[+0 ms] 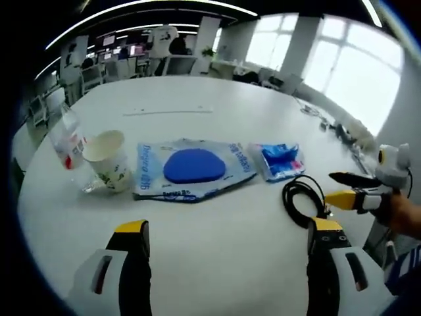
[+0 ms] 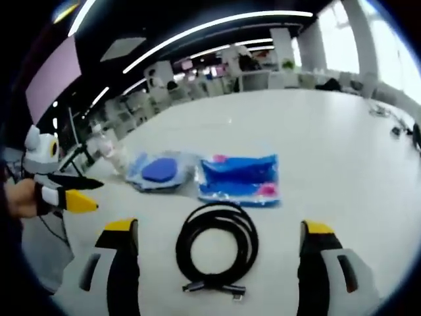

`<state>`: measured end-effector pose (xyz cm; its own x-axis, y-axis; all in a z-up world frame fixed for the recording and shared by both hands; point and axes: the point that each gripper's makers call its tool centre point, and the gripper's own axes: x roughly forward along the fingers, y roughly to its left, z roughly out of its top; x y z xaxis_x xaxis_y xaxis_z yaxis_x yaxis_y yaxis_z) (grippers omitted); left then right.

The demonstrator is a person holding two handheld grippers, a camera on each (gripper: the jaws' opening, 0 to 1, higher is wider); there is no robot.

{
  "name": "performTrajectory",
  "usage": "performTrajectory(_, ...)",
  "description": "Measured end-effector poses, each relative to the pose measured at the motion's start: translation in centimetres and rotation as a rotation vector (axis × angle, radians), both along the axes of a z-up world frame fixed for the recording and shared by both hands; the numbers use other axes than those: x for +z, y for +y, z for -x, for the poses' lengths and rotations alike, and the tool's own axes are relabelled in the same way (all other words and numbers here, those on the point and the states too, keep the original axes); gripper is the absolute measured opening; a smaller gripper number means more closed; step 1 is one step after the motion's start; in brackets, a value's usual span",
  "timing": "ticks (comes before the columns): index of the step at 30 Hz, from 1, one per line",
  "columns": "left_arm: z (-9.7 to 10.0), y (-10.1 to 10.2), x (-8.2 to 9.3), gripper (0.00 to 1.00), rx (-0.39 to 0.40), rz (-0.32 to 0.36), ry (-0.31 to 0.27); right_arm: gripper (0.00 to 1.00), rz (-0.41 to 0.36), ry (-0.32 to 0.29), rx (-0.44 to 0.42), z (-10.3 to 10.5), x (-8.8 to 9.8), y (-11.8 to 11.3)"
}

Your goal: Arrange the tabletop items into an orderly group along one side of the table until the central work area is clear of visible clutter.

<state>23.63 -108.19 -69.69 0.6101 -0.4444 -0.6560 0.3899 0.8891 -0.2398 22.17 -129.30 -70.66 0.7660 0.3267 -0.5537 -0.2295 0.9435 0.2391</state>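
Note:
On the white round table (image 1: pixel 197 99) a row of items runs left to right: a clear plastic bottle (image 1: pixel 66 141), a paper cup (image 1: pixel 108 158), a flat packet with a blue oval pad (image 1: pixel 192 168), a small blue packet (image 1: pixel 279 160) and a coiled black cable (image 1: pixel 301 197). My left gripper (image 1: pixel 228 232) is open above bare table, short of the row. My right gripper (image 2: pixel 219 232) is open too. The cable coil (image 2: pixel 217 253) lies between its jaws, with the blue packet (image 2: pixel 240 178) and the pad packet (image 2: pixel 158 170) beyond. I cannot tell whether the jaws touch the cable.
The right gripper (image 1: pixel 352 191) enters the left gripper view from the right, held by a hand. The left gripper (image 2: pixel 69 194) enters the right gripper view from the left. Office desks and chairs (image 1: pixel 131 59) stand beyond the table's far edge. Small items (image 1: pixel 316 112) lie at its right rim.

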Motion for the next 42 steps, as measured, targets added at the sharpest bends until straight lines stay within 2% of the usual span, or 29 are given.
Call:
performTrajectory(6, 0.2, 1.0, 0.4, 1.00, 0.011, 0.015, -0.001, 1.00, 0.009, 0.012, -0.028, 1.0, -0.2, -0.4)
performTrajectory(14, 0.9, 2.8, 0.8, 1.00, 0.020, 0.019, -0.003, 1.00, 0.015, 0.019, -0.044, 2.3, 0.2, 0.2)
performTrajectory(19, 1.5, 4.1, 0.8, 1.00, 0.026, 0.033, 0.017, 1.00, -0.011, 0.040, -0.071, 2.8, 0.1, 0.6)
performTrajectory(27, 2.2, 7.1, 1.3, 1.00, 0.053, 0.040, 0.013, 1.00, 0.011, 0.029, -0.097, 3.9, 1.0, 0.9)
performTrajectory(29, 2.5, 7.9, 1.2, 1.00, 0.065, 0.047, 0.026, 1.00, 0.010, 0.027, -0.105, 4.1, 1.1, 0.9)
performTrajectory(42, 2.7, 11.0, 1.8, 1.00, 0.083, 0.046, -0.004, 1.00, 0.027, 0.017, -0.135, 5.4, 2.2, 1.1)
